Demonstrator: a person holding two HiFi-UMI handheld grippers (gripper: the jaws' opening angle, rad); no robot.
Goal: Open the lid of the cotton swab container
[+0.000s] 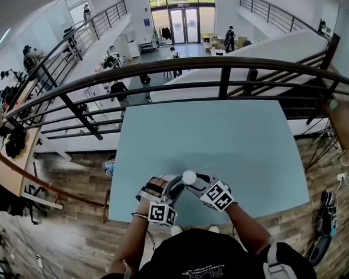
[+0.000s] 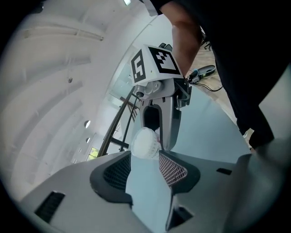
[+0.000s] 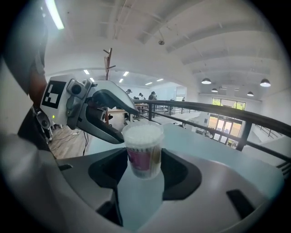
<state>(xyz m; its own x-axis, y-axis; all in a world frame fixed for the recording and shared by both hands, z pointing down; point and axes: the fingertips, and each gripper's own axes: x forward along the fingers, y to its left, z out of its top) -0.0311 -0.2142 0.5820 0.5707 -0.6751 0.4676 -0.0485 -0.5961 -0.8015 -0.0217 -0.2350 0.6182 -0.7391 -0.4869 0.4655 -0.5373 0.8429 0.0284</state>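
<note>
While the right gripper's (image 3: pixel 143 164) jaws are clamping the cotton swab container (image 3: pixel 143 148) by its sides, the left gripper's (image 2: pixel 144 170) jaws are standing wide apart just short of its top, holding nothing. The container is hanging over the near part of the table (image 1: pixel 220 140), and its lid (image 3: pixel 142 129) is apparently still sitting in place, so the opening itself is looking undone.

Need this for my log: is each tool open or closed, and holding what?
Left tool: open, cotton swab container at its tips.
Right tool: closed on the cotton swab container.
</note>
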